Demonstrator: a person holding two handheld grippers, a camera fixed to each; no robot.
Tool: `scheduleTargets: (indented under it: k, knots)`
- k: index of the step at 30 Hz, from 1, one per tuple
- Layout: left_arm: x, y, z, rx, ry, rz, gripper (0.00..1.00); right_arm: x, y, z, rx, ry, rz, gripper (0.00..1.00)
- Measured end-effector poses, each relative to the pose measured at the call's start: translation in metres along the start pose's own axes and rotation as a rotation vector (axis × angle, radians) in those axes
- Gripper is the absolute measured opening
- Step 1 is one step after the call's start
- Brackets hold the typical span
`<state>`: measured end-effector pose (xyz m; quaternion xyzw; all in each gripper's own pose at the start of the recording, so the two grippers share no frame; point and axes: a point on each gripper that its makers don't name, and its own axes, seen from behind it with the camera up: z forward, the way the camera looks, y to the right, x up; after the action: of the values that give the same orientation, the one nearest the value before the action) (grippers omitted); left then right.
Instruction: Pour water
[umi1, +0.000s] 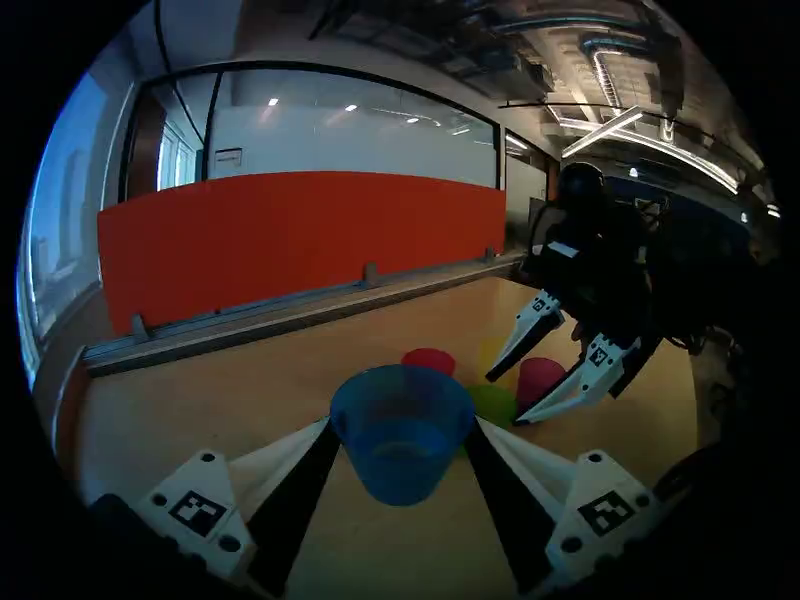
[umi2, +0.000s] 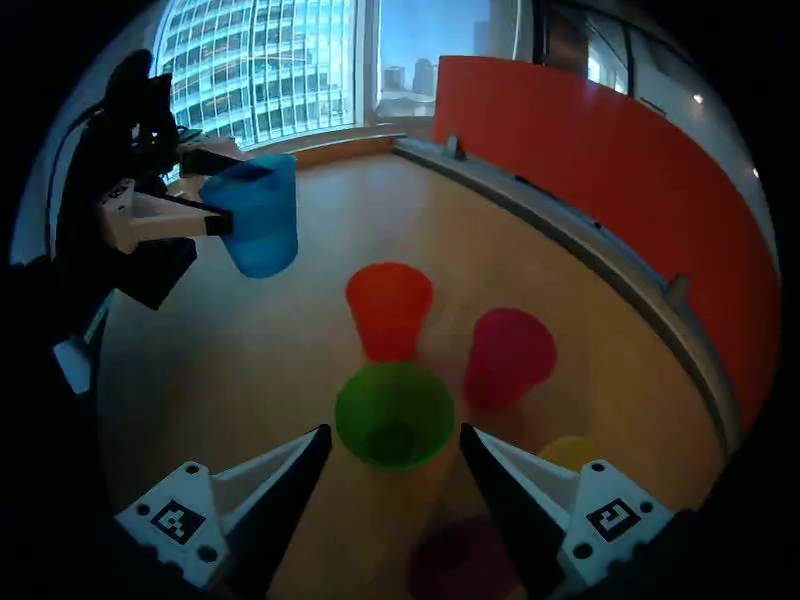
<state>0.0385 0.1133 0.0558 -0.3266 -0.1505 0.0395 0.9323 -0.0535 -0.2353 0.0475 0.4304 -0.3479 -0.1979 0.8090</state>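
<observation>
Left gripper (umi1: 400, 425): clenched on a translucent blue plastic cup (umi1: 402, 430), one finger against each side, probably so the cup cannot slip when it is tipped.
Blue cup: carried clear of the light wooden table (umi1: 200, 400), close to upright; its darker lower part suggests water inside, kept level so that nothing spills early.
Right gripper (umi2: 393, 432): released, with its fingers spread to either side of a green plastic cup (umi2: 393, 410); no contact with the rim can be made out. It looks placed to steady that cup.
Green cup: stands mouth up on the table, the likely receiver.
Nearby cups: a red-orange plastic cup (umi2: 390, 305) and a magenta plastic cup (umi2: 508, 355) stand just beyond it, and a yellow plastic cup (umi2: 570, 452) is off to one side.
Gap: the blue cup is well apart from the green one, so pouring has not begun.
Backdrop: an orange-red partition panel (umi1: 300, 235) lines the table's far edge.
</observation>
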Motion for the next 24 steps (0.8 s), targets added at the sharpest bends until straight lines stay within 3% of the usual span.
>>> scheduleTargets:
  k: [19,24]
  knots:
    - [0.004,0.002,-0.004,-0.001,0.009,0.008,0.86,-0.002,-0.005,0.023,-0.014,-0.048,0.042,1.00]
    - [0.003,0.002,-0.005,-0.001,0.008,0.008,0.86,-0.003,-0.004,0.026,-0.023,-0.052,0.057,0.94]
